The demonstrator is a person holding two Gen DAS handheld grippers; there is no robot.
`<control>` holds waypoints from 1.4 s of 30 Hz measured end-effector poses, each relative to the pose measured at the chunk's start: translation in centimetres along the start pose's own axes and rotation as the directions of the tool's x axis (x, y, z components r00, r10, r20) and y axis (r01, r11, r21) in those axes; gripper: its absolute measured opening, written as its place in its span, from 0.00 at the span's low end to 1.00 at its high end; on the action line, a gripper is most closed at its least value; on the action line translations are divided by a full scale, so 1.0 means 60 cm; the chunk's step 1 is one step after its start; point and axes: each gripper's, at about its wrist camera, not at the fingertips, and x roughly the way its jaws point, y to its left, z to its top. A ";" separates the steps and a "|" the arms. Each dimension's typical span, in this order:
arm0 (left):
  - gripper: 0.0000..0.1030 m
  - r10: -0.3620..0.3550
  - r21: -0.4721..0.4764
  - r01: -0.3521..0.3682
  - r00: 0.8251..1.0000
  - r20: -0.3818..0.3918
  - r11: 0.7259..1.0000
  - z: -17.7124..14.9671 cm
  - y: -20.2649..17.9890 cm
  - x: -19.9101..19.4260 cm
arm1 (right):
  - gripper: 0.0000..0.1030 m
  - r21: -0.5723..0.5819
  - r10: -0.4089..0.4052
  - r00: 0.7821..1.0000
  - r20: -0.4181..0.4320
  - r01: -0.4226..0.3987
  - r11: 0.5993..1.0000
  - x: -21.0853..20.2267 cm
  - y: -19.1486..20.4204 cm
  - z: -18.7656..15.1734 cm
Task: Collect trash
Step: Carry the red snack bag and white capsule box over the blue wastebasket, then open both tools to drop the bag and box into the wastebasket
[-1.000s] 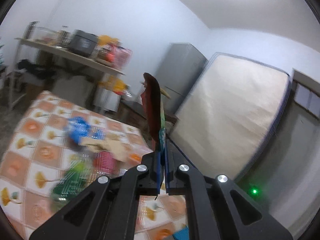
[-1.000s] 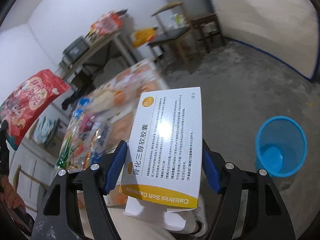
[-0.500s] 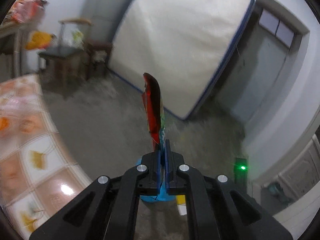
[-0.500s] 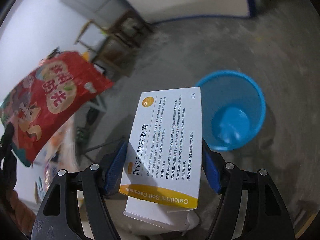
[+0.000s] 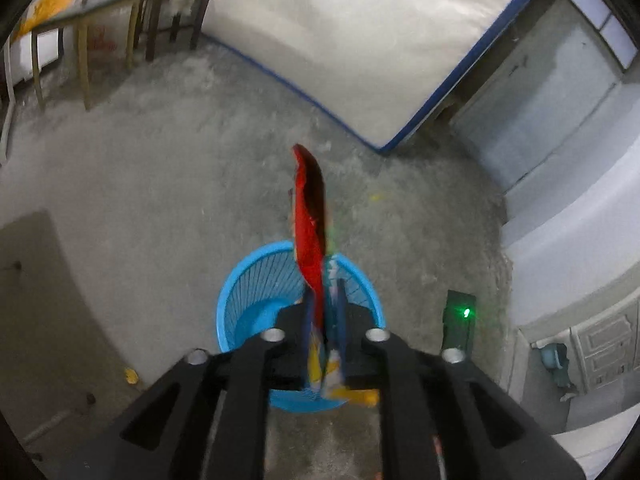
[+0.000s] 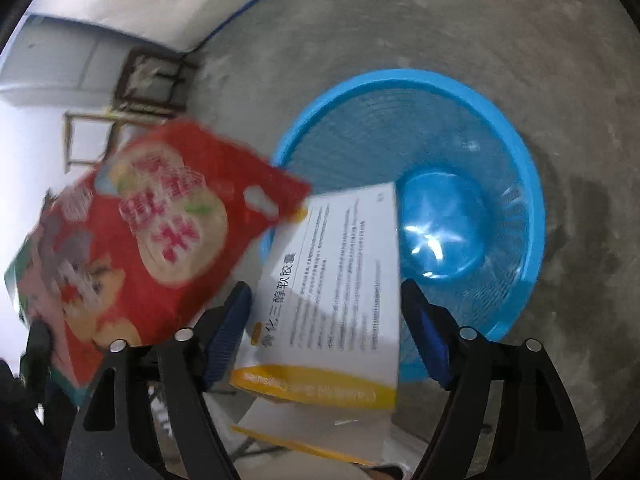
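Both tools are over the blue basket, which sits on the bare concrete floor.

Left tool: jaws have just been opening, a narrow gap now. The red snack bag is between them, edge-on, sticking out ahead of the tool and over the basket rim. We can't tell if the pads press on it; in the right view the bag is motion-blurred.

Right tool: jaws have just been opening and stand wide. The white medicine box with the yellow band is between them. There's a visible gap at the left pad; the right edge is close to or touching the right pad. The box's far end points over the basket's near rim. The basket looks empty inside, with a shiny bottom.

Around the left tool:
- A mattress with blue edging leans on the wall ahead.
- Wooden chairs and a table frame are ahead-left.
- A small dark device with a green light sits on the floor just right of the basket.
- A door is ahead-right.
- Small yellow scraps lie on the floor to the left.

The snack bag overlaps the box's left corner in the right view and sits left of the right tool. Nothing lies between either item and the basket opening.
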 end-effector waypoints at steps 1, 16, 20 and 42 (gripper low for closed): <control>0.30 0.019 -0.003 -0.019 1.000 -0.022 1.000 -0.001 0.004 0.012 | 0.75 0.014 -0.022 1.000 0.006 0.022 1.000 0.007 -0.005 0.007; 0.58 0.070 0.116 -0.076 0.996 0.053 0.990 -0.019 -0.051 -0.119 | 0.77 -0.088 -0.018 0.993 0.120 0.029 0.996 -0.094 -0.028 -0.023; 0.65 0.053 0.139 -0.069 0.992 0.119 0.988 -0.031 -0.063 -0.213 | 0.77 -0.134 0.015 0.987 0.158 0.006 0.991 -0.142 -0.020 -0.045; 0.95 0.245 -0.036 -0.245 0.925 0.290 0.969 -0.285 0.140 -0.649 | 0.92 -0.604 0.010 0.912 0.410 0.263 0.752 -0.328 0.204 -0.265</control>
